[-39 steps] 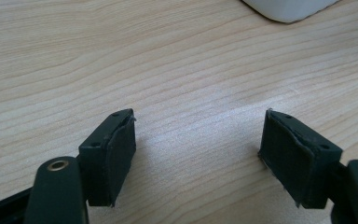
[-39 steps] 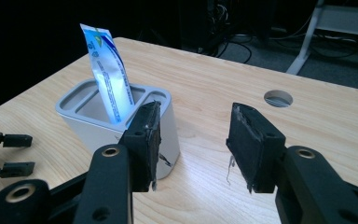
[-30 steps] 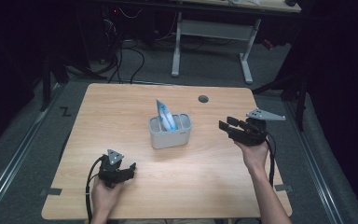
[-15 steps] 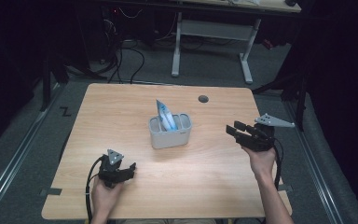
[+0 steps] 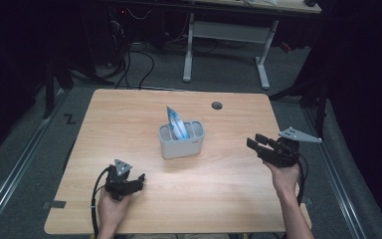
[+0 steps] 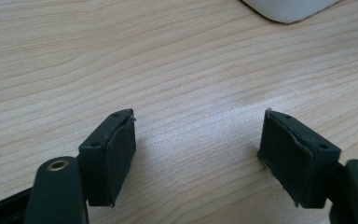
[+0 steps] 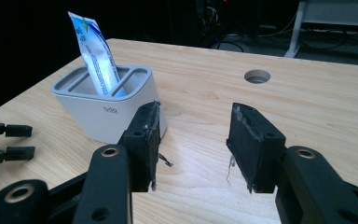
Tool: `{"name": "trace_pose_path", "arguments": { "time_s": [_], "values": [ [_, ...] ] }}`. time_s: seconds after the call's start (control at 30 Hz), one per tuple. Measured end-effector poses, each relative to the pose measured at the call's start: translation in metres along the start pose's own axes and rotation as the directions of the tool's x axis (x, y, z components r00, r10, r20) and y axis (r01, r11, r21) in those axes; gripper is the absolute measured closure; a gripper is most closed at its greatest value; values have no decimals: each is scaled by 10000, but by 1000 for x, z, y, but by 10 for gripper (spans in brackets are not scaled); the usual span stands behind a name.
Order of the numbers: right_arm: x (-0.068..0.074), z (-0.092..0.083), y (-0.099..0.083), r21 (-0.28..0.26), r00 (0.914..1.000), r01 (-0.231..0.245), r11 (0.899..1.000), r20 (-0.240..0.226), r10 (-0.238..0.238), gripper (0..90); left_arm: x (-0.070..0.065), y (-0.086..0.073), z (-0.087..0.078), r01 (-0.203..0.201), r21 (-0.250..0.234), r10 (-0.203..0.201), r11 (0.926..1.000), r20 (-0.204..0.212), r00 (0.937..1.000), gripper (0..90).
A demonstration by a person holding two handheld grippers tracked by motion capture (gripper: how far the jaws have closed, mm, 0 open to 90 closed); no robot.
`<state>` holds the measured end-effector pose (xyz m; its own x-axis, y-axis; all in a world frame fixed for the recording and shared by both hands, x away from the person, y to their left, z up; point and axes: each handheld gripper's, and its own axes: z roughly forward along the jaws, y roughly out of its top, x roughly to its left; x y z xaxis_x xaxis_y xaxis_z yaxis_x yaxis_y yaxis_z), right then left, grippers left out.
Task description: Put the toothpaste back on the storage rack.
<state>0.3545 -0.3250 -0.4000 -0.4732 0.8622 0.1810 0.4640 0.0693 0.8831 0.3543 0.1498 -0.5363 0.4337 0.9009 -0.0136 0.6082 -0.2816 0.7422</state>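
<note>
A grey slotted holder [image 5: 181,140] stands near the middle of the wooden table [image 5: 129,114], with a blue and white tube [image 5: 176,123] upright in one slot. The holder [image 7: 104,102] and tube [image 7: 94,51] also appear in the right gripper view, left of the jaws. My right gripper [image 5: 253,142] hovers to the holder's right, jaws apart with nothing between them [image 7: 193,140]. My left gripper [image 5: 138,180] rests low at the table's near left, open and empty [image 6: 198,140], over bare wood.
A round cable hole [image 5: 217,105] sits in the table's far right part. Behind the table stand a white desk frame [image 5: 226,35] and cables on the floor. The holder's corner [image 6: 289,7] shows at the top of the left gripper view.
My right gripper has drifted right and toward the near edge, away from the holder. The left gripper has stayed put.
</note>
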Motion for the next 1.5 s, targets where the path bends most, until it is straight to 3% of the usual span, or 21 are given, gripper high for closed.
{"name": "trace_pose_path", "arguments": {
  "time_s": [0.83,1.5],
  "values": [
    [-7,-13,-25,92,9991,-384,9992,201,382,532,0,0,0,25,-5,-25,10000,9,10000,272],
    [-7,1,-66,608,9975,-697,9957,155,689,527,0,0,0,37,-5,-37,10000,-6,10000,274]
  ]
}}
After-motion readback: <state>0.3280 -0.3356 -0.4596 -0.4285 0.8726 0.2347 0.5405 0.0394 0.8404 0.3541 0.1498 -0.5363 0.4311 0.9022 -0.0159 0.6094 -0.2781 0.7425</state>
